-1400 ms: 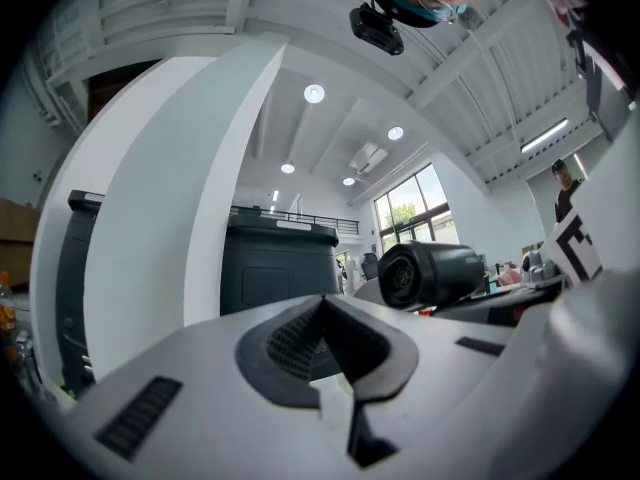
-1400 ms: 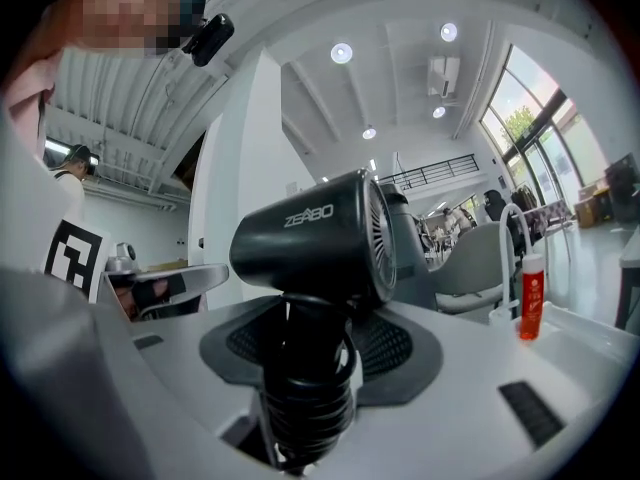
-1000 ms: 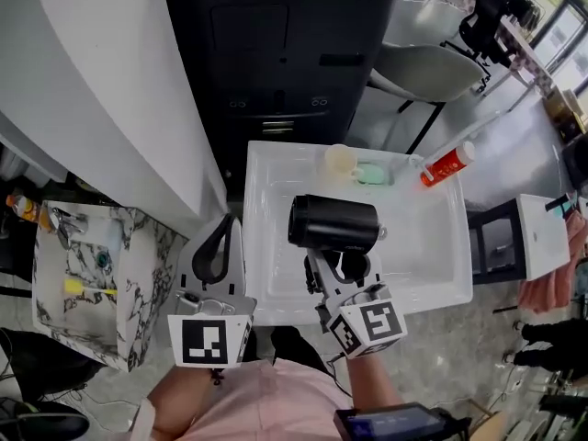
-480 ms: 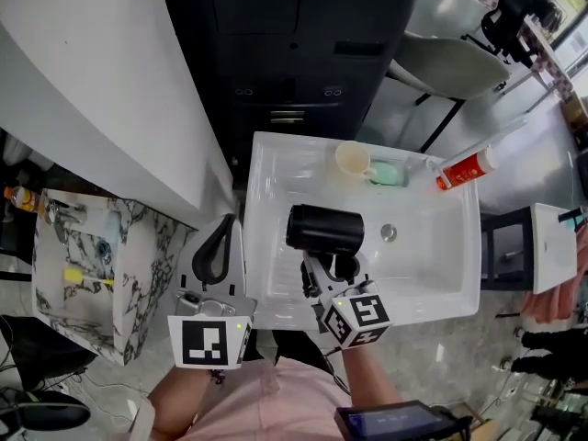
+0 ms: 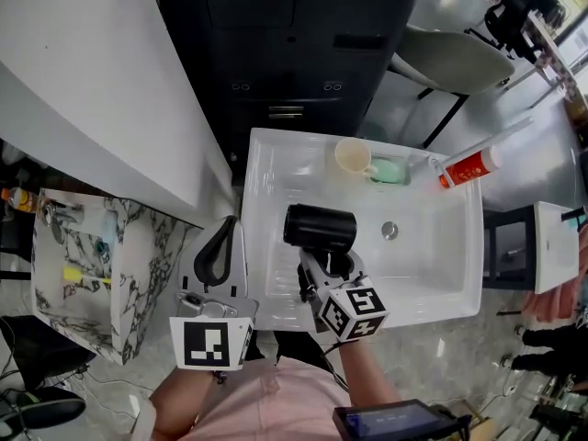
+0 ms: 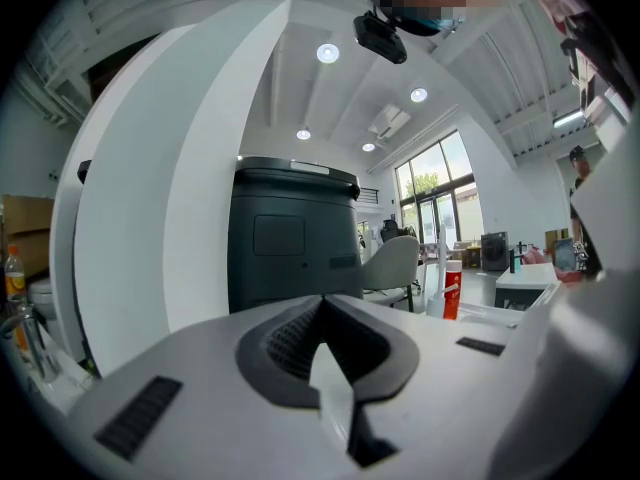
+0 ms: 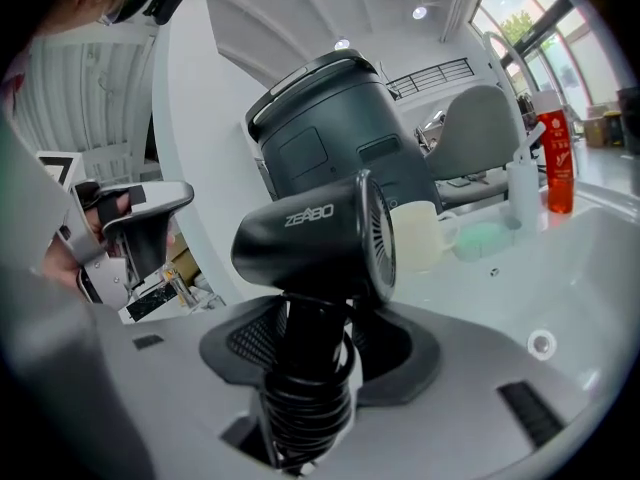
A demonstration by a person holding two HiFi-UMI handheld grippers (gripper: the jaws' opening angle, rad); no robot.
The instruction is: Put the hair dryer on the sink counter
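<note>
A black hair dryer [image 5: 320, 228] hangs over the left part of the white sink [image 5: 276, 168], barrel lying sideways. My right gripper [image 5: 326, 266] is shut on its handle, which has the cord coiled round it [image 7: 305, 373]. In the right gripper view the hair dryer [image 7: 320, 238] stands upright between the jaws, its grille facing the basin. My left gripper [image 5: 213, 254] is shut with nothing in it, left of the sink's front corner, off the basin. In its own view my left gripper [image 6: 322, 313] has its pads meeting at the tips.
At the sink's back rim stand a cream cup [image 5: 353, 157], a green soap [image 5: 390, 170] and a red bottle [image 5: 469, 165]. The drain [image 5: 390, 231] lies right of the dryer. A marble side table [image 5: 129, 274] is at the left, a dark cabinet [image 5: 285, 53] behind.
The right gripper has carried the hair dryer a little to the left over the basin, uncovering the drain. The left gripper has stayed in place.
</note>
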